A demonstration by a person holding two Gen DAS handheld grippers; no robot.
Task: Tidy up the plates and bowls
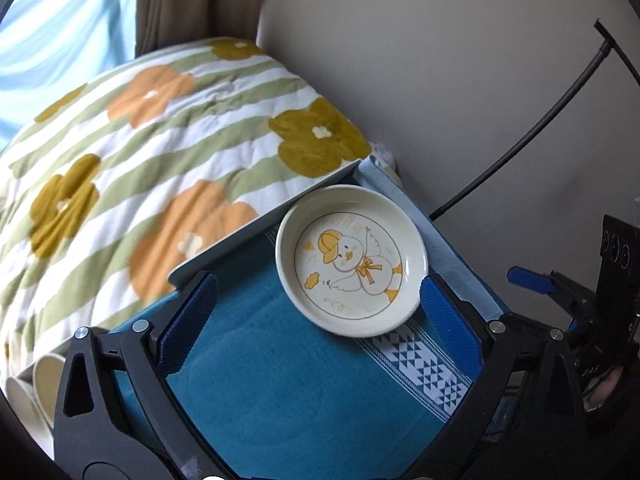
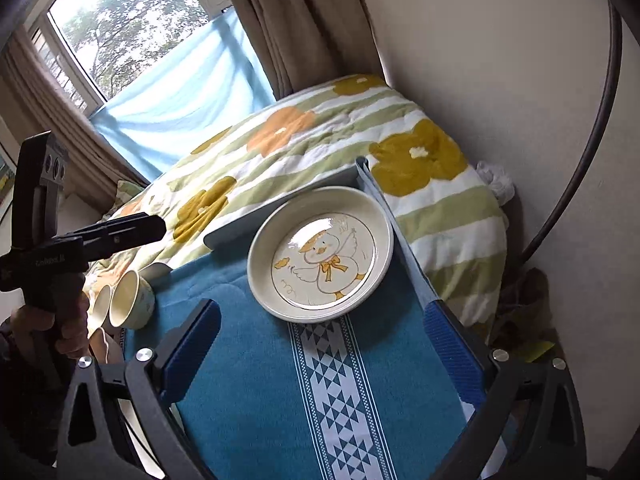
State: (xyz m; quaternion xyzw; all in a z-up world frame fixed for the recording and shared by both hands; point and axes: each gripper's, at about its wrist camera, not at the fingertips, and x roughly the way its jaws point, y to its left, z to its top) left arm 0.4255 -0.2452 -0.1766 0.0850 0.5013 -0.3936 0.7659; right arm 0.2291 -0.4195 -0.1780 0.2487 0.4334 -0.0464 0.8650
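Observation:
A cream plate point(image 1: 352, 260) point(image 2: 320, 254) with a yellow duck drawing lies flat on the blue cloth point(image 1: 280, 380) point(image 2: 240, 360), near the table's far corner. My left gripper point(image 1: 318, 316) is open just short of the plate, with its right pad point(image 1: 448, 320) close to the rim and nothing gripped. My right gripper point(image 2: 322, 340) is also open and empty, a little nearer than the plate. Two cream bowls point(image 2: 128, 300) point(image 1: 44, 376) lie on their sides at the cloth's left edge. The left gripper point(image 2: 120, 232) shows at the left of the right wrist view, held by a hand.
A quilt point(image 1: 140, 160) point(image 2: 320, 140) with green stripes and big flowers covers a bed right behind the table. A beige wall point(image 1: 440, 80) stands to the right, a window with curtains point(image 2: 120, 20) beyond. A black curved rod point(image 1: 540, 120) leans by the wall.

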